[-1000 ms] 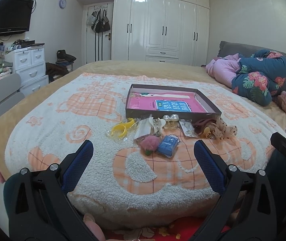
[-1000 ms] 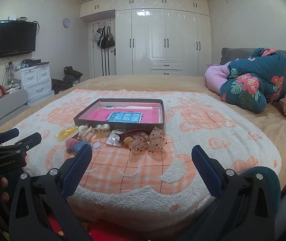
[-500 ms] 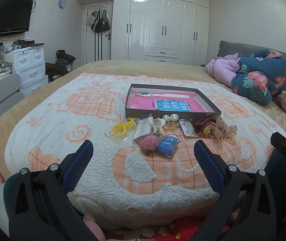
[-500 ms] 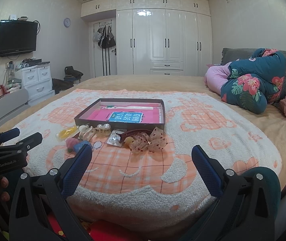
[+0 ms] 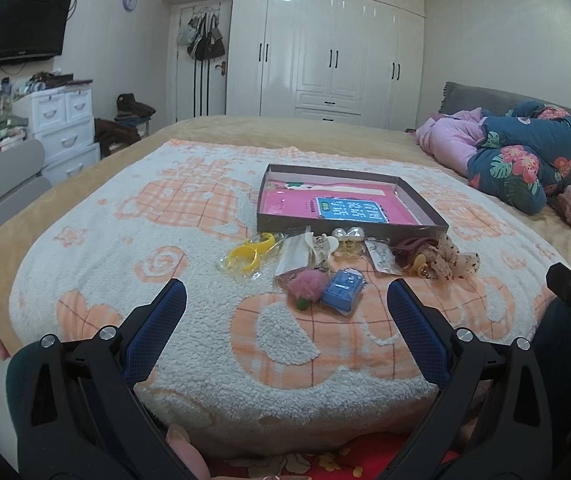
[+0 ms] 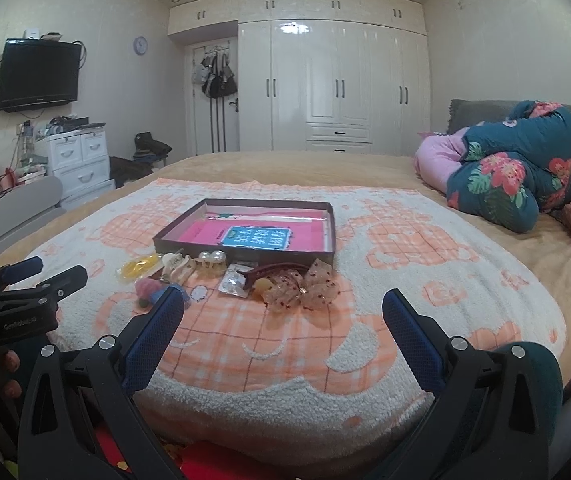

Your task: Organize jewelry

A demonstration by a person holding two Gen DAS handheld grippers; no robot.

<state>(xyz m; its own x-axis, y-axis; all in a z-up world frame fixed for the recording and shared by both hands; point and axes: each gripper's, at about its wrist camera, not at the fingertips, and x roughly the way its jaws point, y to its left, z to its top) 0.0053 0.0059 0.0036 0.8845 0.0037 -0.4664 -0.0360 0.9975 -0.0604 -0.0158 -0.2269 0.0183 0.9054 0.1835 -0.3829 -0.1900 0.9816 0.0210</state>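
Change since earlier: almost nothing has moved; both my claws have crept only slightly toward the bed and the jewelry pile sits where it was
Bed (image 5: 85, 216): soft orange-and-white blanket carries everything, so I expect pieces to sink into the pile when pressed; I'd come down gently
Box (image 5: 425, 204): shallow brown tray with a pink lining and a blue card, lying just behind the loose pieces; I judge it the place to sort them into
Left claw (image 5: 285, 320): spread wide, holding nothing, hovering short of the pile with the blue packet roughly between its fingers' line
Right claw (image 6: 283, 320): also wide open and empty, aimed at the bow end of the pile
Bow (image 6: 305, 288): sheer dotted bow beside a dark red hair clip (image 6: 273, 270); nearest to my right claw, a sensible first pick, pinched at its knot
Yellow ring (image 5: 247, 254): in a clear bag at the left edge of the pile, apart from the rest
Blue packet (image 5: 343, 288): touching a pink pompom (image 5: 307, 284); I'd grip it by its edges so the pompom stays behind
Pearl clip (image 5: 349, 234): tight against the box wall, so I'd leave it till neighbours are cleared
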